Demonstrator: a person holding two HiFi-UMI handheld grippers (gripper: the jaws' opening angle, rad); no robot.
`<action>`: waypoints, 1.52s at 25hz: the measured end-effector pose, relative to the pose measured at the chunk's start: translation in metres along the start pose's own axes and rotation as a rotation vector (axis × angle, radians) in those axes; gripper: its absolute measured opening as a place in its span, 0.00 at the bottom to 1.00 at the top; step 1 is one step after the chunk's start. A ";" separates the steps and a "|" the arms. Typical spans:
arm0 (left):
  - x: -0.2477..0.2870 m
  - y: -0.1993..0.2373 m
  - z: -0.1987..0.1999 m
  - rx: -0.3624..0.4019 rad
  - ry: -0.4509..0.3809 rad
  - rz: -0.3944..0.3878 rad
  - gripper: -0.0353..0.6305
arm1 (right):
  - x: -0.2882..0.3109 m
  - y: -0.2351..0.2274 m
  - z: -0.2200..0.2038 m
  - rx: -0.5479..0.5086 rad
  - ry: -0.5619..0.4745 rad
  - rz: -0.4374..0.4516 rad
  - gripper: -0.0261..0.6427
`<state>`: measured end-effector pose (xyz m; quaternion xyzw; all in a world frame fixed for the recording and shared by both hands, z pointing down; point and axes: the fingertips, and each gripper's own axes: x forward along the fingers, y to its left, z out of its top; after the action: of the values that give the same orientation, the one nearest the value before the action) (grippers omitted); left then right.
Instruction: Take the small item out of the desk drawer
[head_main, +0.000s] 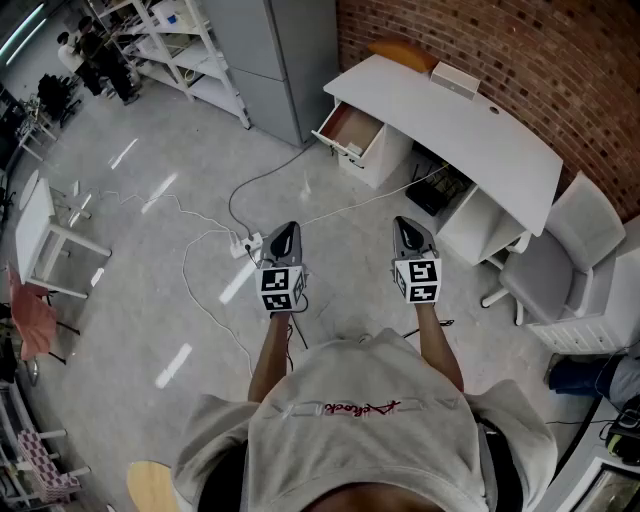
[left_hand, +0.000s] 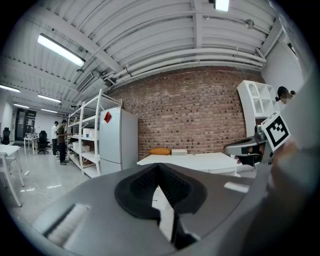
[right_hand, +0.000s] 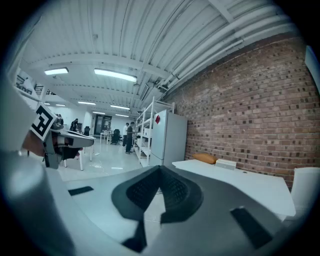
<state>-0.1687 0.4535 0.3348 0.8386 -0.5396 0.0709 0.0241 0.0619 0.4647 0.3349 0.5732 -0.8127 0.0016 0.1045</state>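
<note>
While drawer (head_main: 340, 146) stands open, contents unclear, left tongs (head_main: 286, 230) and right tongs (head_main: 407, 226) clenched, empty.

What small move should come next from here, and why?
Probably step forward toward the open drawer at the left end of the white desk, as the head view shows it. The left gripper and the right gripper are both shut, empty and well short of it, and what lies in the drawer cannot be made out yet.
</note>
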 end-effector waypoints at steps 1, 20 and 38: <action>0.001 0.000 0.000 0.000 0.000 0.000 0.07 | 0.001 -0.001 0.001 -0.001 -0.002 0.000 0.06; 0.007 -0.021 0.000 0.004 0.005 0.007 0.07 | -0.010 -0.017 -0.007 0.016 -0.012 0.011 0.06; 0.040 -0.071 0.004 0.009 0.011 0.033 0.07 | -0.022 -0.059 -0.023 0.005 -0.013 0.081 0.06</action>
<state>-0.0876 0.4464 0.3394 0.8291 -0.5531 0.0784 0.0224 0.1278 0.4677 0.3468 0.5401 -0.8359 0.0042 0.0975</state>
